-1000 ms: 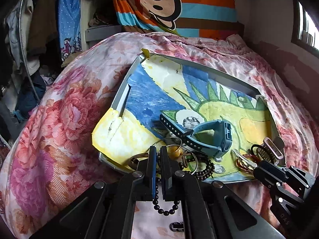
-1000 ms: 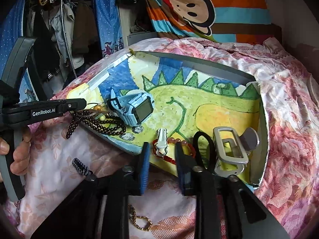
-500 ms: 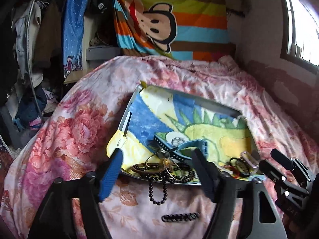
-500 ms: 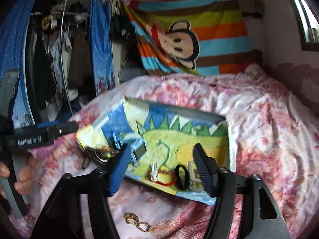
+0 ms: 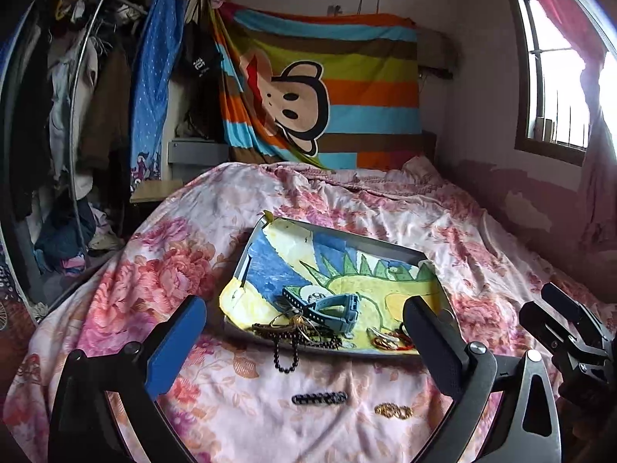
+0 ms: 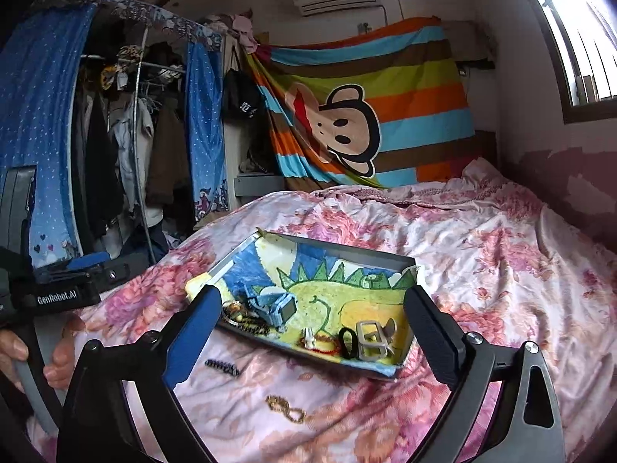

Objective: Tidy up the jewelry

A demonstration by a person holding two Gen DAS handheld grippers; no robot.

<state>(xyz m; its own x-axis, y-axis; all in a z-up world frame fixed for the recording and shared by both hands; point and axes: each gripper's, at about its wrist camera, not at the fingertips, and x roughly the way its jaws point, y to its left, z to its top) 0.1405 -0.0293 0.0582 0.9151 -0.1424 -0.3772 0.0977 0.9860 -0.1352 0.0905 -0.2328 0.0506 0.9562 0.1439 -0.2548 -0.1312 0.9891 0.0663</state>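
Hovering short of tray point(image 5: 246, 254), L gripper point(image 5: 304, 343) & R gripper point(image 6: 312, 335) fingers spread wide, holding nothing.

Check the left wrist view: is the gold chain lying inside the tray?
No, the gold chain lies on the floral bedspread in front of the tray, apart from its near rim.

You see a floral bedspread point(image 5: 216, 239), a striped monkey blanket point(image 6: 366, 123) hanging behind, and clothes point(image 6: 127, 154) on a rack.
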